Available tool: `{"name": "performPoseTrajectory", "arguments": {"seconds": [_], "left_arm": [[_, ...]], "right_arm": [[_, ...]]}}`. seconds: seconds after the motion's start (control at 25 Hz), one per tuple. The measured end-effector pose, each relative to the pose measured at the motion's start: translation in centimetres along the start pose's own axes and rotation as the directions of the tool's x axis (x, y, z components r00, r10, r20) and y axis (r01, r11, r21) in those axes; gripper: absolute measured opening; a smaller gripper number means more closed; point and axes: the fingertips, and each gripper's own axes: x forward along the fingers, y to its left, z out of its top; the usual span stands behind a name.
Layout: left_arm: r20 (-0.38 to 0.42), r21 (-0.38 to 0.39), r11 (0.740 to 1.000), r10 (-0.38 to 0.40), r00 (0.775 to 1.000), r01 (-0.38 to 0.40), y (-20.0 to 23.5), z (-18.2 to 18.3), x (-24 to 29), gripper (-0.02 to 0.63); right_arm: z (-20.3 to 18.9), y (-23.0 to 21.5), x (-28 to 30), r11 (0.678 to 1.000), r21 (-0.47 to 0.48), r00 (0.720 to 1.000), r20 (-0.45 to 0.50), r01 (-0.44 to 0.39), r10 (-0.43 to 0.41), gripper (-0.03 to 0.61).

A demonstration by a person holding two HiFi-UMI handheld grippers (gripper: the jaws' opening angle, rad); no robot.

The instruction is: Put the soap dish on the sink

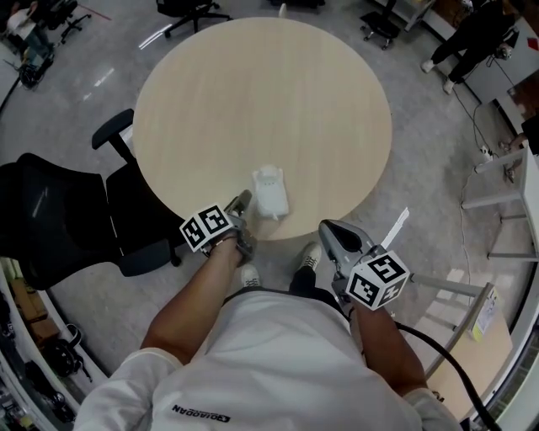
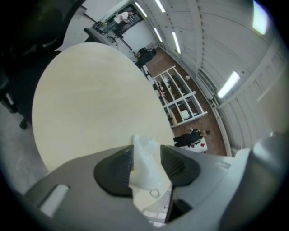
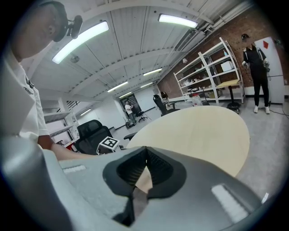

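A white soap dish (image 1: 270, 192) lies on the round pale wooden table (image 1: 253, 93), close to its near edge. My left gripper (image 1: 244, 202) comes in from the near left, with its tips at the dish's left side. In the left gripper view the soap dish (image 2: 145, 164) stands between the two dark pads (image 2: 113, 173), and the jaws are spread with a gap on the right, so my left gripper (image 2: 146, 166) is open. My right gripper (image 1: 330, 229) hangs off the table's near right edge, shut and empty; in its own view the right gripper (image 3: 145, 155) has its pads meeting.
A black office chair (image 1: 67, 210) stands left of the table. More chairs (image 1: 189, 10) are behind it. A person in black (image 1: 480, 34) stands at the far right, near a white metal frame (image 1: 505, 189). Shelving (image 2: 178, 97) lines the far wall.
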Motion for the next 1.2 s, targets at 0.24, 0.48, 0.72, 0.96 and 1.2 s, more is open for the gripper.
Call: {"name": "performPoseTrajectory", "arguments": {"seconds": [0.24,0.48,0.72,0.96,1.2], "left_arm": [[-0.001,0.271,0.957,-0.109,0.994,0.105,-4.9,1.4,-5.1,0.176],[-0.011,0.38,0.911,-0.167,0.986,0.159,-7.2,2.5,-10.0,0.1],[0.003,0.513,0.847,-0.164,0.986,0.139,-8.3,2.8,-13.9,0.006],[0.006,0.741,0.662,-0.179,0.984,0.116,-10.0,2.6,-16.9,0.005],[0.021,0.814,0.575,-0.177,0.984,0.086,-10.9,2.1,-18.6,0.005]], "right_arm": [[1.0,1.8,0.9,0.999,-0.041,0.999,0.024,-0.025,0.026,0.002],[1.3,4.2,2.3,0.997,-0.055,0.998,0.049,-0.045,0.048,0.002],[1.0,5.9,2.4,0.994,-0.109,0.998,0.06,-0.024,0.031,0.002],[1.7,7.1,2.0,0.995,-0.103,0.995,0.104,0.005,0.006,0.002],[1.7,6.6,0.5,0.997,-0.081,0.995,0.103,0.021,-0.012,0.002]]}}
